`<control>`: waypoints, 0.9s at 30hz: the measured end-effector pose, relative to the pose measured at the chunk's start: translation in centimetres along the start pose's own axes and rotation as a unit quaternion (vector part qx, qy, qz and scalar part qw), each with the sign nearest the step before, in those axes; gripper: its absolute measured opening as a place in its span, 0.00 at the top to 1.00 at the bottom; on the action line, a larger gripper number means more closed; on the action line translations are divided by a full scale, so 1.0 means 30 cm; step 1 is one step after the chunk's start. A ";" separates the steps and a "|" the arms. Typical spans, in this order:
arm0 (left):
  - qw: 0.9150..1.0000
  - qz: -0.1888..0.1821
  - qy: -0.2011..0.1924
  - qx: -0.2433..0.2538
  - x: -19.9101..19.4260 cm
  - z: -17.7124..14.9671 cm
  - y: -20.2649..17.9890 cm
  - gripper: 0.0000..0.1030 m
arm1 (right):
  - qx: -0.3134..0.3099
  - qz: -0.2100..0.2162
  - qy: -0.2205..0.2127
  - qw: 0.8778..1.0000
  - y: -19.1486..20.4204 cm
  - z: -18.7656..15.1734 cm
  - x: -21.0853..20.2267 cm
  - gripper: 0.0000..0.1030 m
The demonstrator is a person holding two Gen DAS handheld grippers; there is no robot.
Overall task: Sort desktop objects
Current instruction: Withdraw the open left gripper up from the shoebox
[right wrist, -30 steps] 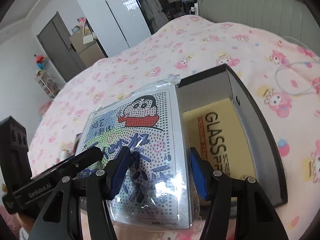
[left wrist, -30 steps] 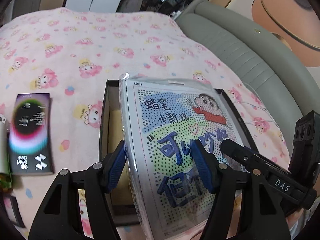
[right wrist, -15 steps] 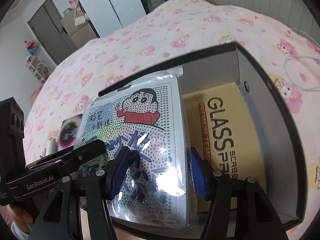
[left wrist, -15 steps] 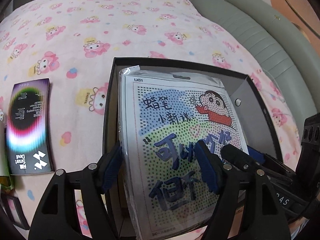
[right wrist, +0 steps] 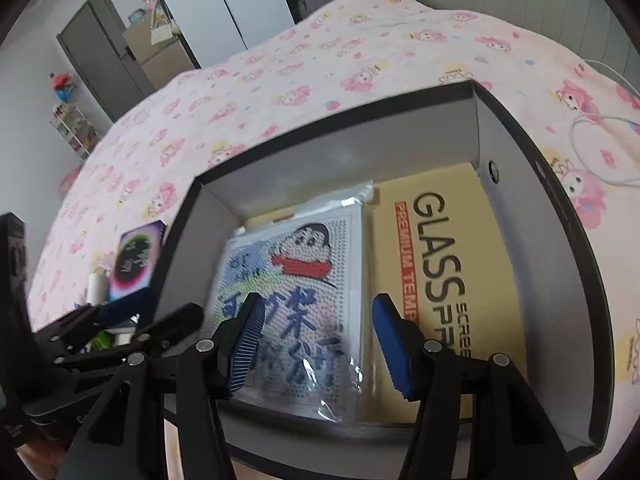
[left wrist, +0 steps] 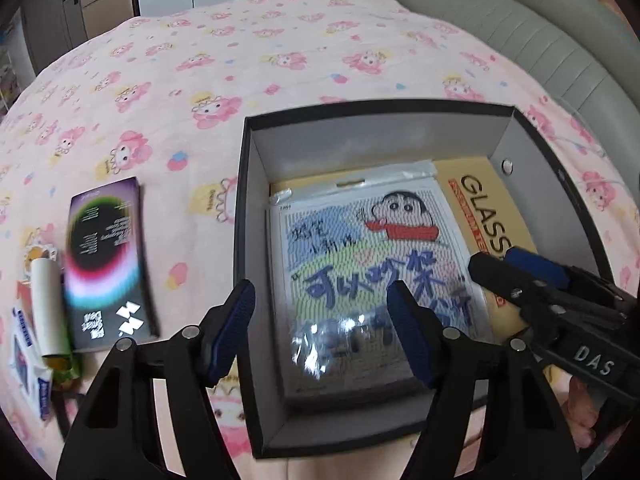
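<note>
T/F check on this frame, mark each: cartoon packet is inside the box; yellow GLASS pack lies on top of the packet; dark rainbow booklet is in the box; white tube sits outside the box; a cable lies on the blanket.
1. The cartoon packet is inside the black box. True.
2. The yellow GLASS pack lies on top of the packet. False: the packet overlaps it from above.
3. The dark booklet is in the box. False: it lies on the pink blanket beside the box.
4. The white tube sits outside the box. True.
5. A white cable lies on the blanket. True.
</note>
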State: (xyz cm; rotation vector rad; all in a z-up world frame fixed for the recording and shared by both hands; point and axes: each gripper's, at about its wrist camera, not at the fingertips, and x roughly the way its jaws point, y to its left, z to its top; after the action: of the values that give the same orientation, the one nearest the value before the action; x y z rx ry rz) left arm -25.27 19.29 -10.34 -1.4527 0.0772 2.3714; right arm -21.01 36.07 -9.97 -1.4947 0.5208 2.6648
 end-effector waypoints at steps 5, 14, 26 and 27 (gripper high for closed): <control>1.000 -0.009 -0.010 0.004 -0.028 -0.025 -0.007 0.36 | 0.013 -0.009 0.043 0.999 0.001 -0.010 0.042 0.46; 0.999 -0.022 -0.041 0.006 -0.112 -0.063 0.043 0.37 | -0.007 0.030 0.080 0.996 0.065 -0.024 0.106 0.45; 0.996 -0.013 -0.088 -0.006 -0.373 -0.199 0.081 0.37 | -0.026 0.019 -0.021 0.999 0.187 -0.149 -0.192 0.45; 0.996 -0.011 -0.092 -0.006 -0.406 -0.214 0.083 0.36 | -0.027 0.026 -0.025 0.999 0.202 -0.161 -0.222 0.45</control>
State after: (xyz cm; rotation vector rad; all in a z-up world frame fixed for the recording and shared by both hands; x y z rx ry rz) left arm -15.64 12.19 -3.11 -1.2261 -0.0003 2.4794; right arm -14.67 29.70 -5.09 -1.4416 0.4944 2.7697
